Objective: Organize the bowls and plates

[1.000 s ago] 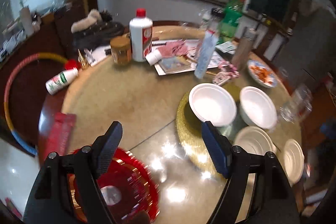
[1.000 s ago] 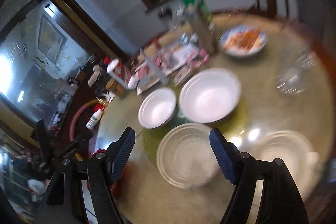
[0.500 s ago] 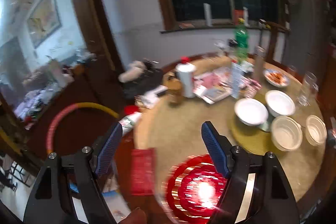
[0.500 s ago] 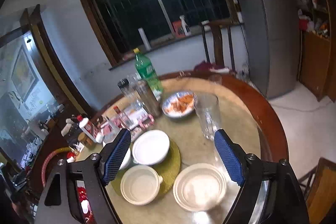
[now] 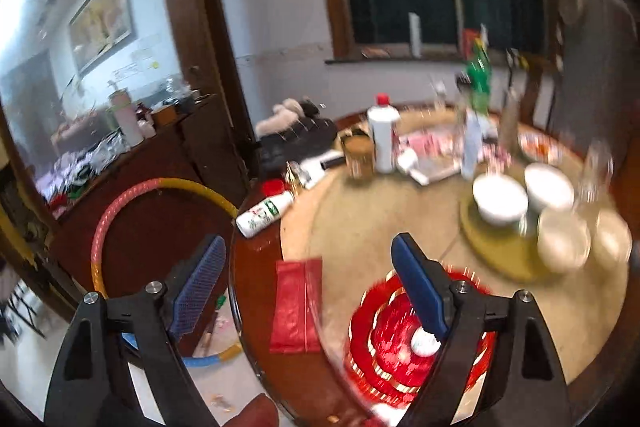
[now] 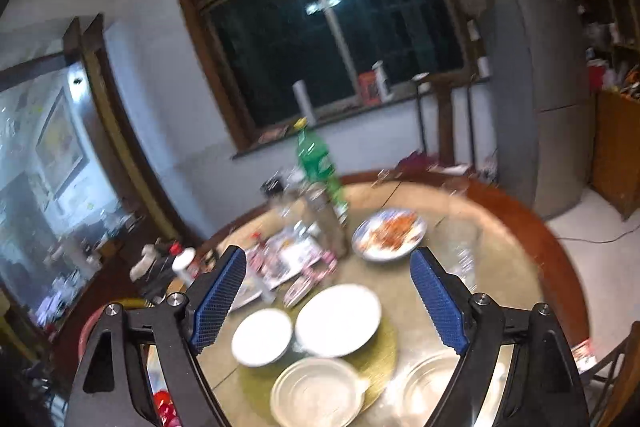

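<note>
Two white bowls (image 6: 262,337) (image 6: 338,319) and a cream bowl (image 6: 318,391) sit on a round gold mat (image 6: 384,347) on the table; another cream bowl (image 6: 432,383) stands just right of the mat. My right gripper (image 6: 328,301) hangs above them, jaws wide, nothing between. In the left wrist view the same bowls (image 5: 500,199) cluster at the right, blurred. A red and gold plate (image 5: 384,347) lies at the table's near edge under the right finger of my left gripper (image 5: 308,287), whose jaws are opening with nothing in them.
A white bottle with a red cap (image 5: 382,139), a tipped spray bottle (image 5: 264,213), a red packet (image 5: 298,303) and papers crowd the table's left and back. A green bottle (image 6: 316,163), a food plate (image 6: 390,233) and a glass (image 6: 460,243) stand behind the bowls. A hoop (image 5: 160,187) leans left.
The left gripper drew back from the table and swung left, so the bowls look smaller. The right gripper rose from close over the bowls and tilted up. Both pairs of jaws spread a little.
</note>
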Available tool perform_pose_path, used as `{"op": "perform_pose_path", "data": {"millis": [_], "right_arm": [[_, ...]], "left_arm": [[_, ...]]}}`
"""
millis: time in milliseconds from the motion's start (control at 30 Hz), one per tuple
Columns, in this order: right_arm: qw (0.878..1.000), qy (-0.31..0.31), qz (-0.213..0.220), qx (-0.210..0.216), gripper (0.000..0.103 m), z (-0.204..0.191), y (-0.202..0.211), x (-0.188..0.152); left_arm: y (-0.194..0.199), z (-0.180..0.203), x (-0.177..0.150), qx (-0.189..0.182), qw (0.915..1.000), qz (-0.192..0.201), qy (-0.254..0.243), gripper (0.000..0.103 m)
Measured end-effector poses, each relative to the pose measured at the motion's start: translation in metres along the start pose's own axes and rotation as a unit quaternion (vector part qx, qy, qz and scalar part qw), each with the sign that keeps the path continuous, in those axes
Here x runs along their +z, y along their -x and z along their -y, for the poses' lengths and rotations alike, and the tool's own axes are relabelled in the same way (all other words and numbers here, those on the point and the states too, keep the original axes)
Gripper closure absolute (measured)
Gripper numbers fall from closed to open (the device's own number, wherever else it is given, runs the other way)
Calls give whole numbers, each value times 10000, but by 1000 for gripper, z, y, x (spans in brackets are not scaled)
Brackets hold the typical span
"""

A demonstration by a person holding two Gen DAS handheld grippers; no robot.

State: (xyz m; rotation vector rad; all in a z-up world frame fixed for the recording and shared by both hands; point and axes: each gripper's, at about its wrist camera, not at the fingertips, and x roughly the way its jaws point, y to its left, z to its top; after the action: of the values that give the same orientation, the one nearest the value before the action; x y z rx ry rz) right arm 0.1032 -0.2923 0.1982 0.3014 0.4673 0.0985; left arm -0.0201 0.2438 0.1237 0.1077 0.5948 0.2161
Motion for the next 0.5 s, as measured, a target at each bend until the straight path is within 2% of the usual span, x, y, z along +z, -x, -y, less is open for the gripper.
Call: {"op": "perform_pose_path", "data": {"millis": [100,200,333,433,500], "right_arm": [[9996,222,-135,147,17,-30,-5,-16],[9991,311,-73,282,17,-61,-4,-20],[9963,619,310,509,16,-117,3,-26],[9937,489,603,804,16,-147,16,-29],[9908,275,750,1090,16,-155,27,-23]], "left_arm": [[-2,-7,-6,51,9998,-131,-137,17],[12,-37,8,354,9994,-17,-35,17],[52,-104,32,945,9938,382,433,17],[71,-133,32,964,9904,530,832,17],[80,-136,30,963,9916,467,731,17]]}}
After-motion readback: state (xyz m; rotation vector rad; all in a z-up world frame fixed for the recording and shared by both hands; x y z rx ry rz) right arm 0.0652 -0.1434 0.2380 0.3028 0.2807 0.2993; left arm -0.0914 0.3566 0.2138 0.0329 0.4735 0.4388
